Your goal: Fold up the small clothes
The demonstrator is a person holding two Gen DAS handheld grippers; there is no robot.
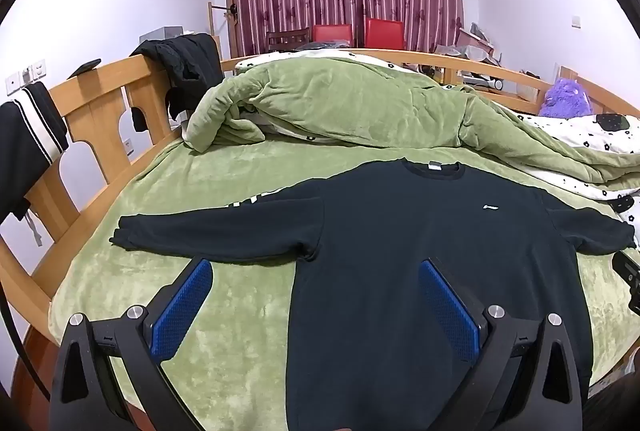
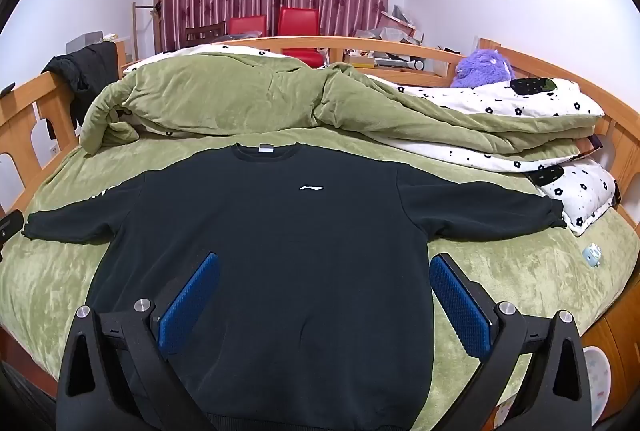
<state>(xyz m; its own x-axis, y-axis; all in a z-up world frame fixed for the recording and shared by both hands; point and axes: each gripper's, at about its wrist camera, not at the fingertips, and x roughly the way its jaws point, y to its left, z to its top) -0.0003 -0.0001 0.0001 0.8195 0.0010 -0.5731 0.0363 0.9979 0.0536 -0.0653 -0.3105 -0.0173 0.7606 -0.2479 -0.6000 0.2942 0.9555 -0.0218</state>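
Sweatshirt [image 2: 280, 251], black, lies flat and face up on the green bed sheet [image 2: 500, 271], both sleeves spread sideways; it fills the centre of the right wrist view and the centre-right of the left wrist view. Hem is cut off at the bottom edge of both frames, partly behind the gripper bodies. Small white logo [image 2: 311, 186] on the chest, a swoosh-like mark, no letters legible. White neck tag [image 2: 265, 148] inside the collar, print too small to read. White lettering on the sleeve [image 1: 256, 200] toward frame left is mostly hidden by the fold, unreadable.

Left gripper [image 1: 316, 305]: jaws wide apart, nothing between the blue pads, hanging above the sweatshirt's side edge. Right gripper [image 2: 324, 299]: jaws wide, empty, above the lower body of the sweatshirt.

Green quilt [image 2: 224, 91] bunched behind the collar. Purple plush toy [image 2: 484, 69] at upper right, partly hidden by bedding. Small pale blue object [image 2: 592, 255] on the sheet at right, unidentifiable.
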